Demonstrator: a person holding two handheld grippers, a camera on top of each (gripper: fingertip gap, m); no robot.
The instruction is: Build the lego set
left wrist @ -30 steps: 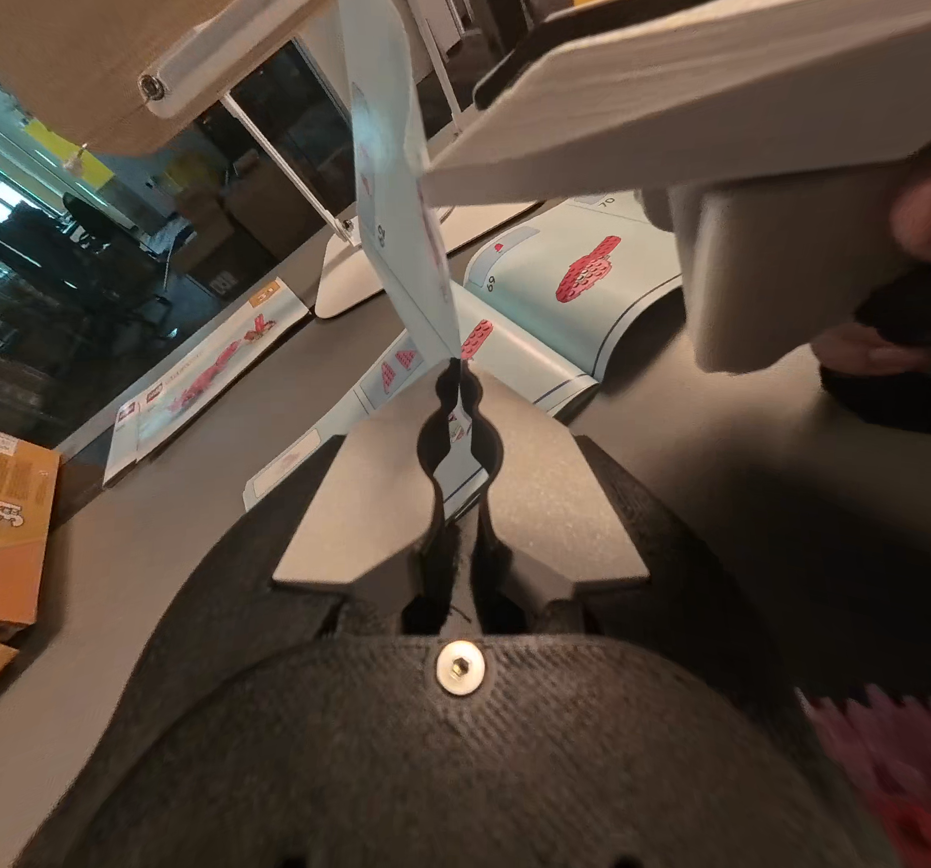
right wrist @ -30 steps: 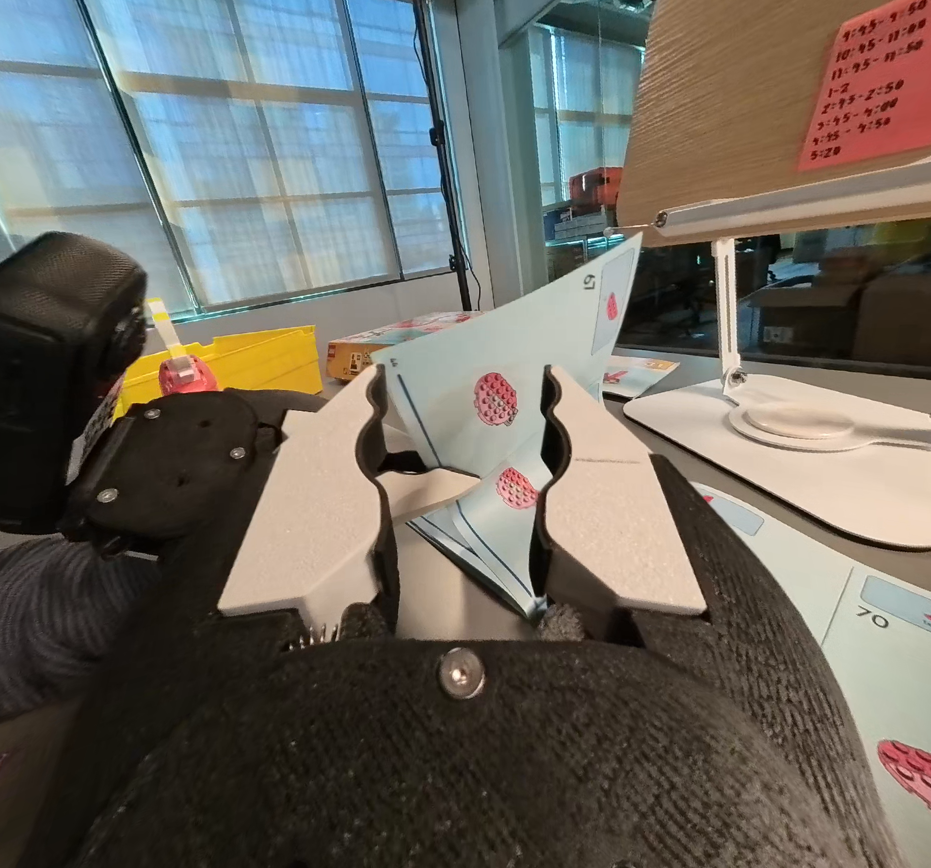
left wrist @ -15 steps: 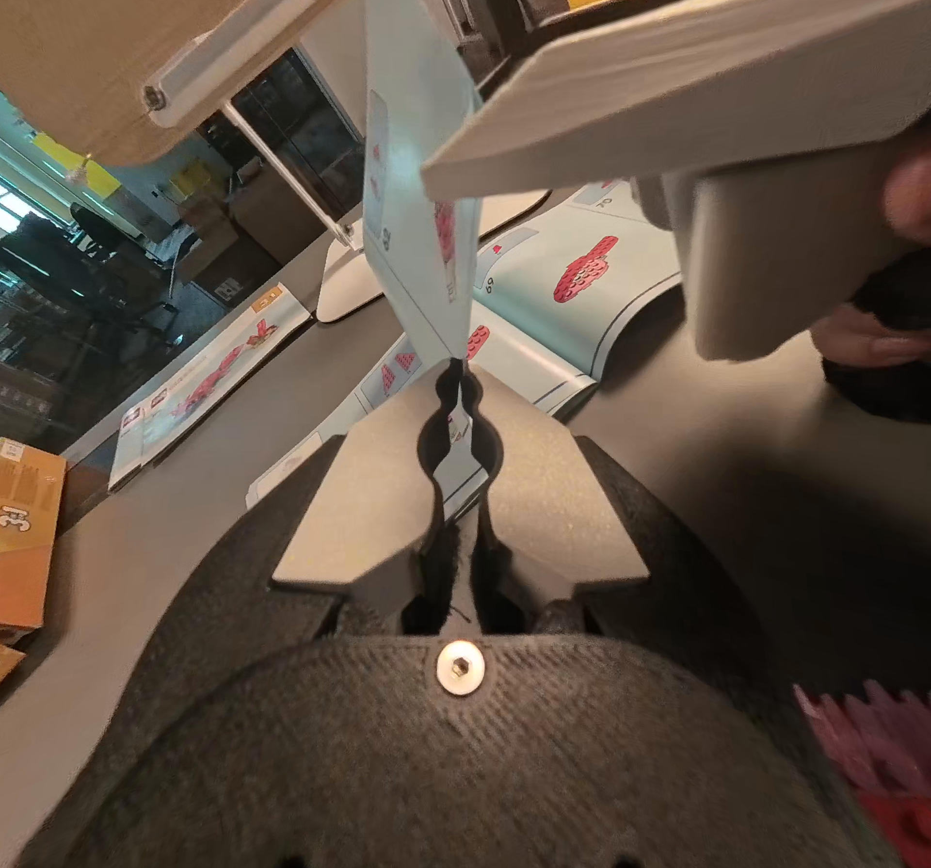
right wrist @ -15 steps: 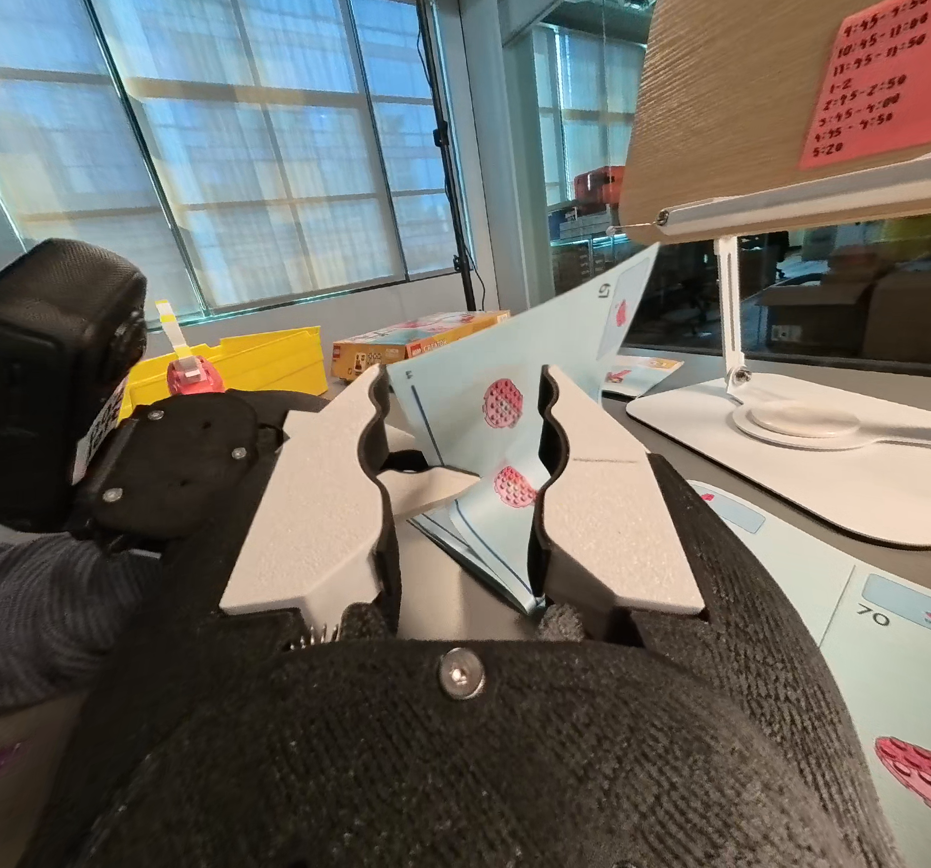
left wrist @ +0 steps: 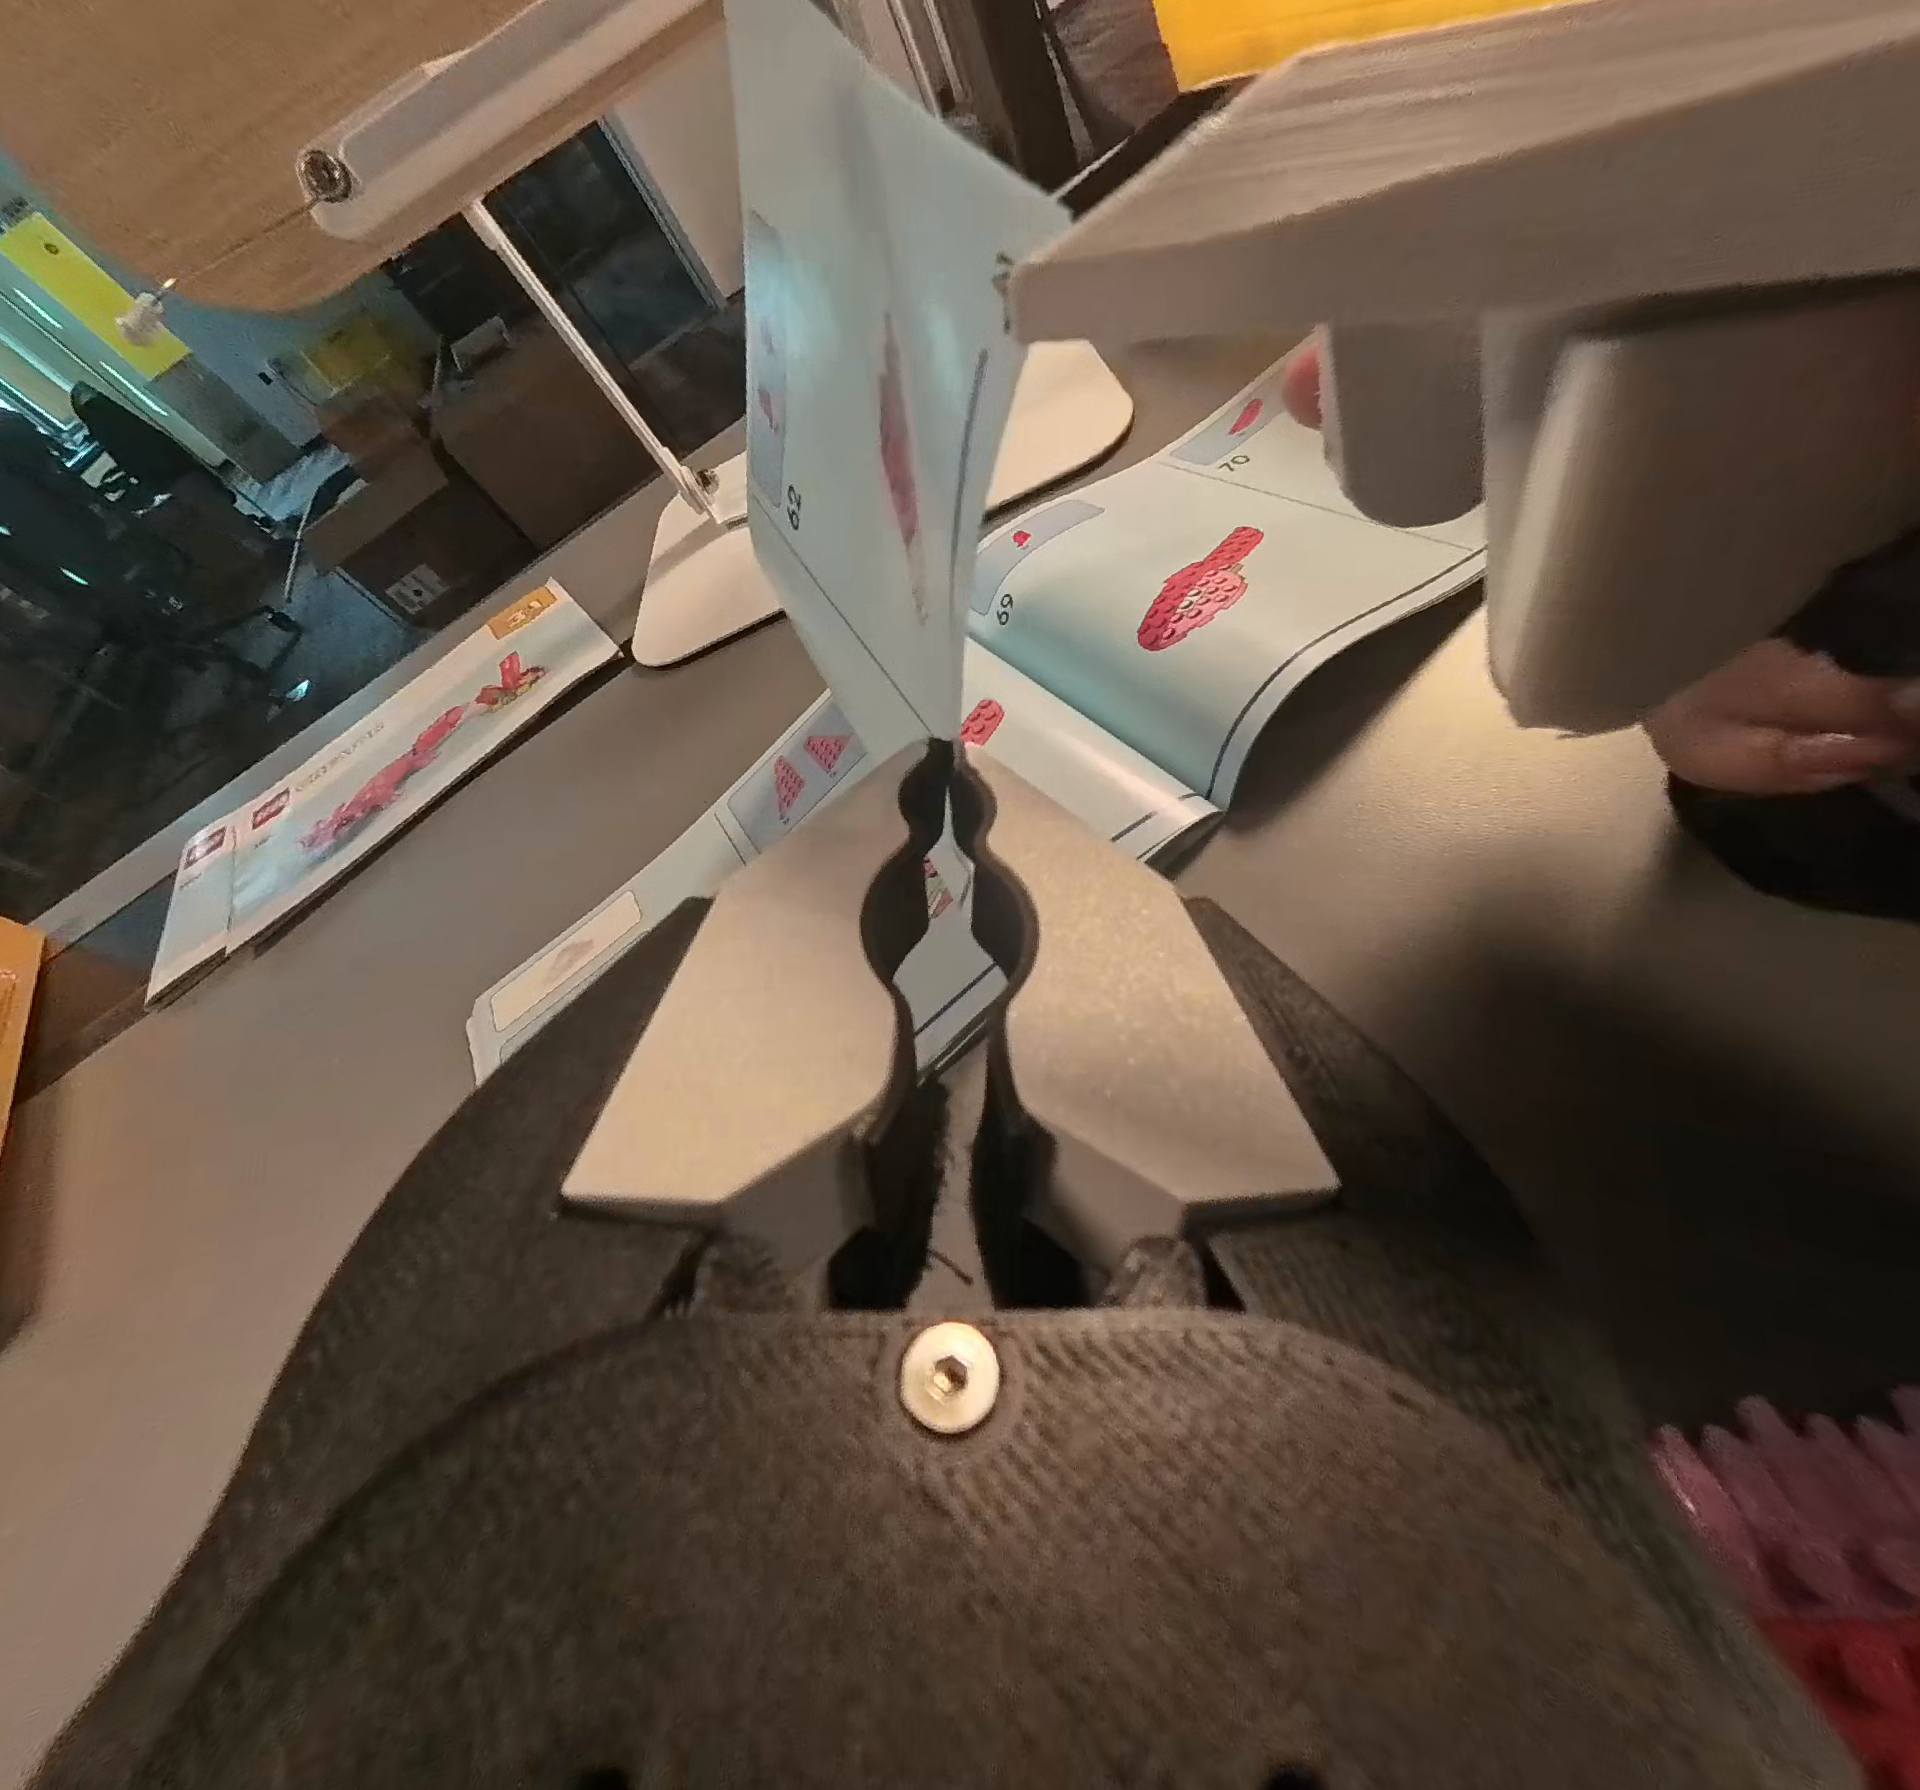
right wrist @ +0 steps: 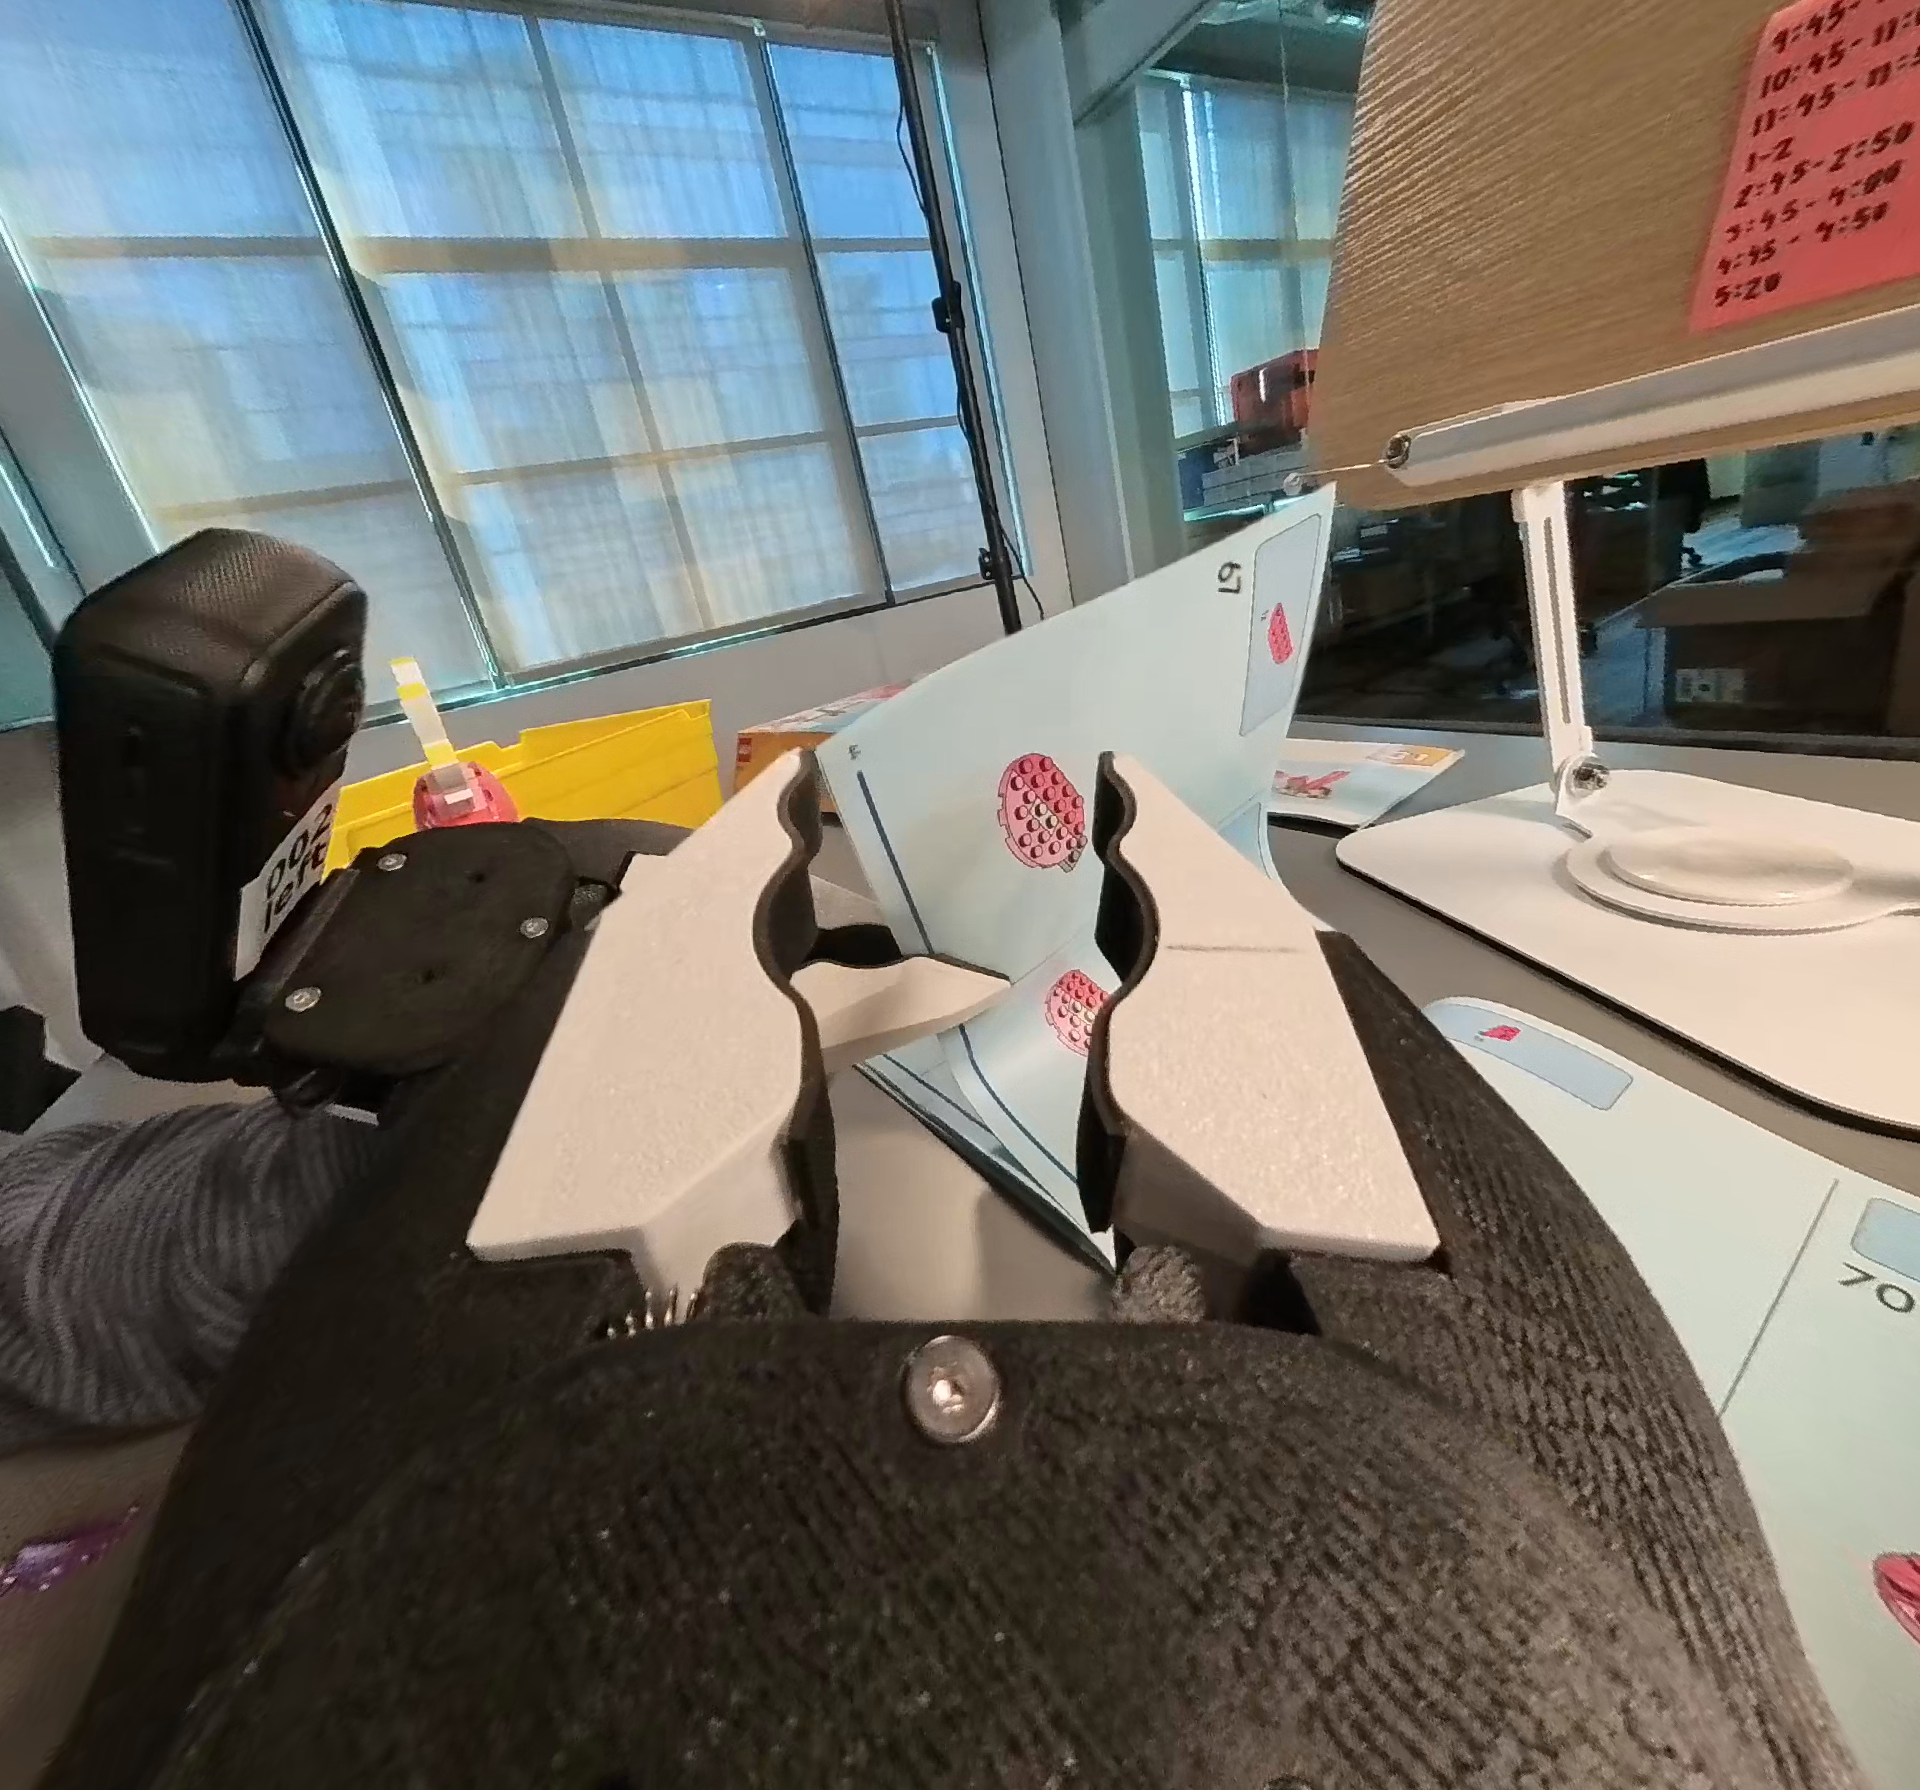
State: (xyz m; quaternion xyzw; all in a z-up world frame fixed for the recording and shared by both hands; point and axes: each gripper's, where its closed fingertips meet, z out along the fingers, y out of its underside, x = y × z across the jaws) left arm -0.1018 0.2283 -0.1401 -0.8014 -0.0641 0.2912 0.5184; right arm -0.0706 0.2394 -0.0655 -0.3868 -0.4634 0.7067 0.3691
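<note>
- Left tongs (left wrist: pixel 940 753) clenched on lifted booklet page (left wrist: pixel 862 452); right tongs (right wrist: pixel 951 805) released, page between, pads clear.
- Open booklet (left wrist: pixel 1195 618) on surface (left wrist: pixel 312 1096).
- Stand base (right wrist: pixel 1662 919) and yellow bin (right wrist: pixel 582 764) crowd the far edge.

1. A dark grey surface (left wrist: pixel 343 1096) is seen.
2. An open light-blue instruction booklet (left wrist: pixel 1195 618) is laid on it.
3. A second, closed booklet (left wrist: pixel 364 795) is placed near.
4. A white stand base (right wrist: pixel 1662 919) is set beside them.
</note>
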